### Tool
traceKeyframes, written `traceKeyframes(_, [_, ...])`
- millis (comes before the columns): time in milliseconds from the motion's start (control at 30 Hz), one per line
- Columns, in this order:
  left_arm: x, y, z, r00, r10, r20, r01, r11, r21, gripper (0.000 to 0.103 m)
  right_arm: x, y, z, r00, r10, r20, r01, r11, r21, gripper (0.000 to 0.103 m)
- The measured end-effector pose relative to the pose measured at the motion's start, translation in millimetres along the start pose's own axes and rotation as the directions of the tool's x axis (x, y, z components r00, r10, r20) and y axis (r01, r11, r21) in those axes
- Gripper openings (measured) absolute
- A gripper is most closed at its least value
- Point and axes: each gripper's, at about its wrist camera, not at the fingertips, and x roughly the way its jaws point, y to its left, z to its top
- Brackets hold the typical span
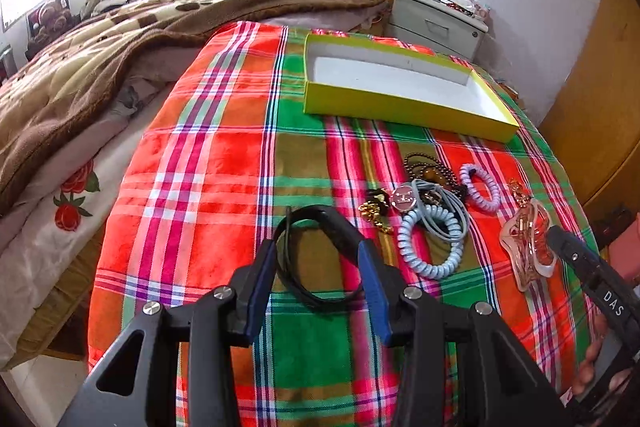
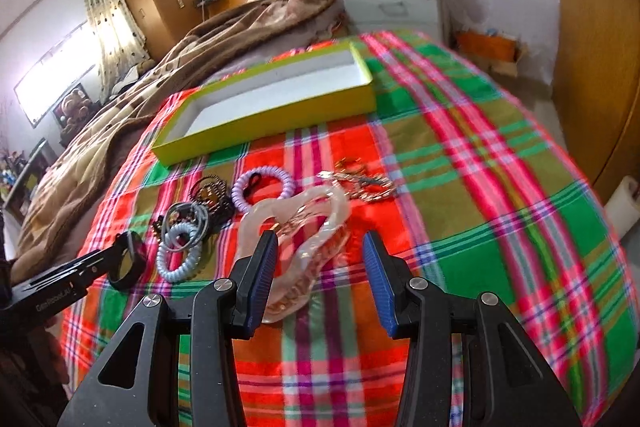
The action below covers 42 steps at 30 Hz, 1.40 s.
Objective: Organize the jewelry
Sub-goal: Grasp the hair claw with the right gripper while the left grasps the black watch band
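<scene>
Left wrist view: my left gripper gapes astride the black band, its loop running toward 12 o'clock

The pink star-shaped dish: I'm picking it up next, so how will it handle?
The pink star-shaped dish looks like glossy translucent glass or acrylic, so probably rigid, slippery and breakable. Its curved, uneven rim may twist in the right gripper. It appears to hold small pieces, so tilting could spill them.
</scene>
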Motion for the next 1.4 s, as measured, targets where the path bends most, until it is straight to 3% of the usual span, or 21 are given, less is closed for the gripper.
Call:
traceKeyframes(233, [3.3, 8.5, 1.3, 1.000, -0.002, -0.024, 0.001, 1.000, -0.021, 0.044, 16.2, 2.9, 3.9, 0.997, 0.000, -0.078, 0.001, 1.000, 0.011, 0.045])
traceKeyframes(400, [3.8, 11.6, 1.0, 0.999, 0.005, -0.037, -0.006, 1.000, -0.020, 0.044, 19.0, 4.8, 4.1, 0.996, -0.038, -0.083, 0.036, 0.999, -0.026, 0.044])
traceKeyframes(433, [4.0, 12.7, 0.7, 0.999, 0.006, -0.042, -0.007, 1.000, -0.020, 0.044, 18.4, 5.4, 3.9, 0.996, -0.043, -0.079, 0.040, 0.998, -0.038, 0.041])
traceKeyframes(500, [3.8, 14.4, 0.1, 0.999, 0.003, -0.043, -0.004, 1.000, -0.026, 0.044, 18.0, 6.6, 4.0, 0.996, -0.044, -0.074, 0.039, 0.998, -0.056, 0.023])
traceKeyframes(567, [3.9, 14.5, -1.4, 0.999, 0.002, -0.050, -0.003, 1.000, -0.018, 0.044, 18.0, 8.5, 3.4, 0.996, -0.049, -0.069, 0.043, 0.996, -0.083, 0.014])
traceKeyframes(900, [7.2, 16.0, -4.3, 0.995, 0.052, -0.086, -0.053, 0.999, -0.011, 0.044, 6.7, 8.1, 2.1, 0.998, -0.064, 0.012, 0.065, 0.990, -0.129, 0.012])
traceKeyframes(1233, [15.6, 16.0, -4.8, 0.980, 0.176, -0.093, -0.172, 0.984, 0.043, 0.055, 6.9, 6.0, 0.6, 0.999, -0.035, 0.023, 0.038, 0.992, -0.120, 0.012])
traceKeyframes(1400, [19.3, 16.6, -0.4, 0.980, 0.176, -0.095, -0.174, 0.984, 0.033, 0.056, 6.4, 1.7, -0.4, 0.999, -0.023, 0.022, 0.025, 0.993, -0.111, 0.013])
